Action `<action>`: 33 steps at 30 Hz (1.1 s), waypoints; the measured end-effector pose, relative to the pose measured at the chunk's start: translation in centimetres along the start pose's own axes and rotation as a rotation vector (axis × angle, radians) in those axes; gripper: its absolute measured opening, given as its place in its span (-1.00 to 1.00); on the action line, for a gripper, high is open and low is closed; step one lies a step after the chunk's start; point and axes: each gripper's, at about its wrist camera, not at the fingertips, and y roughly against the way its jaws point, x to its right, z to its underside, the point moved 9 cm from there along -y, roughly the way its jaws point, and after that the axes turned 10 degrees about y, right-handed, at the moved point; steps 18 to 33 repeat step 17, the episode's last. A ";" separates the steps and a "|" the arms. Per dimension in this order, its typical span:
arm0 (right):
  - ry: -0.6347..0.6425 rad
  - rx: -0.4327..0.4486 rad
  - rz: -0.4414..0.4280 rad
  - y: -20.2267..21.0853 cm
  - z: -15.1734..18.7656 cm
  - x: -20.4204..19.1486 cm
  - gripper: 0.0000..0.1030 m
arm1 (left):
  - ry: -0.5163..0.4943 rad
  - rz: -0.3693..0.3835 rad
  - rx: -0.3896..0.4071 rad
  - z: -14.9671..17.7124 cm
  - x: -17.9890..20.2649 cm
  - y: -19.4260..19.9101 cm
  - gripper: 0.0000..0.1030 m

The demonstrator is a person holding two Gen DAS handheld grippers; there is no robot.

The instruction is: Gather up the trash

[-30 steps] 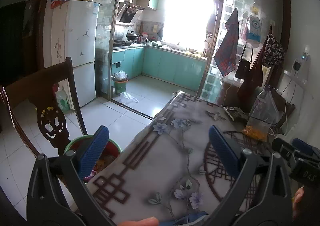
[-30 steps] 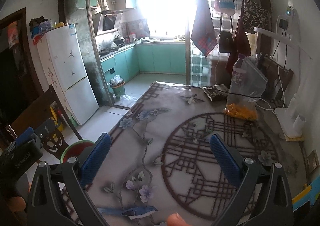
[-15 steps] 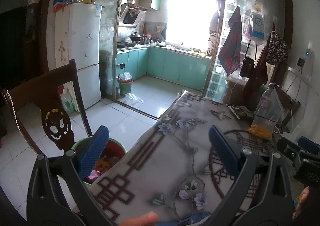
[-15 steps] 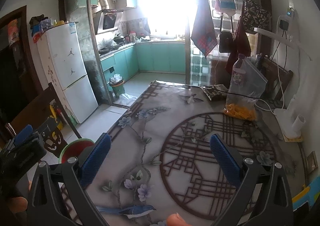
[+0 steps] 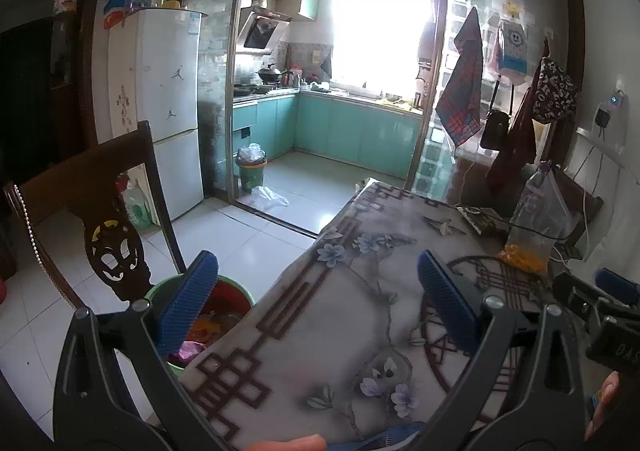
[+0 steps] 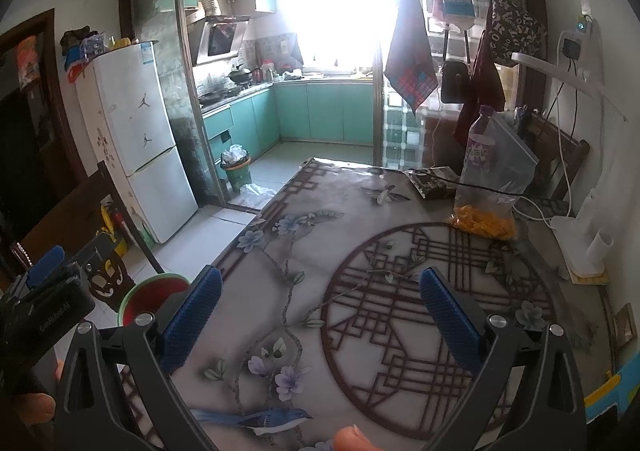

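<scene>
Both tools, left (image 5: 316,303) and right (image 6: 320,315), hover spread and empty above the patterned tabletop (image 6: 360,251); collected wrappers lie in the green bin (image 5: 224,315) beside it, suggesting the next move is finding remaining trash.

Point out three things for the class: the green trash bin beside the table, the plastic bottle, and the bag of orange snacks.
green trash bin (image 5: 236,293): left wrist view, on its green rim.
plastic bottle (image 6: 478,139): right wrist view, on its label.
bag of orange snacks (image 6: 484,223): right wrist view, on the orange contents.
</scene>
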 end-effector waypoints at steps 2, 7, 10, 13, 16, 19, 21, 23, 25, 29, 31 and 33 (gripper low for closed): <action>-0.003 -0.001 0.001 -0.1 0.0 0.2 0.87 | -0.005 0.004 -0.003 0.1 0.2 -0.1 0.90; -0.015 -0.015 0.001 -0.7 0.4 1.0 0.87 | -0.032 0.023 -0.019 0.8 1.3 -0.6 0.90; -0.028 -0.035 0.008 -1.4 1.1 1.8 0.87 | -0.061 0.045 -0.052 1.8 2.4 -1.8 0.90; -0.044 -0.081 0.047 -2.9 3.2 4.1 0.86 | -0.100 0.036 -0.116 4.3 3.3 -4.4 0.90; -0.077 -0.177 0.146 -5.2 7.6 8.9 0.87 | -0.154 0.030 -0.196 7.8 3.9 -7.8 0.90; -0.098 -0.204 0.178 -5.8 9.3 10.7 0.87 | -0.175 0.028 -0.225 9.1 4.0 -9.0 0.90; -0.098 -0.204 0.178 -5.8 9.3 10.7 0.87 | -0.175 0.028 -0.225 9.1 4.0 -9.0 0.90; -0.098 -0.204 0.178 -5.8 9.3 10.7 0.87 | -0.175 0.028 -0.225 9.1 4.0 -9.0 0.90; -0.098 -0.204 0.178 -5.8 9.3 10.7 0.87 | -0.175 0.028 -0.225 9.1 4.0 -9.0 0.90; -0.098 -0.204 0.178 -5.8 9.3 10.7 0.87 | -0.175 0.028 -0.225 9.1 4.0 -9.0 0.90; -0.098 -0.204 0.178 -5.8 9.3 10.7 0.87 | -0.175 0.028 -0.225 9.1 4.0 -9.0 0.90; -0.098 -0.204 0.178 -5.8 9.3 10.7 0.87 | -0.175 0.028 -0.225 9.1 4.0 -9.0 0.90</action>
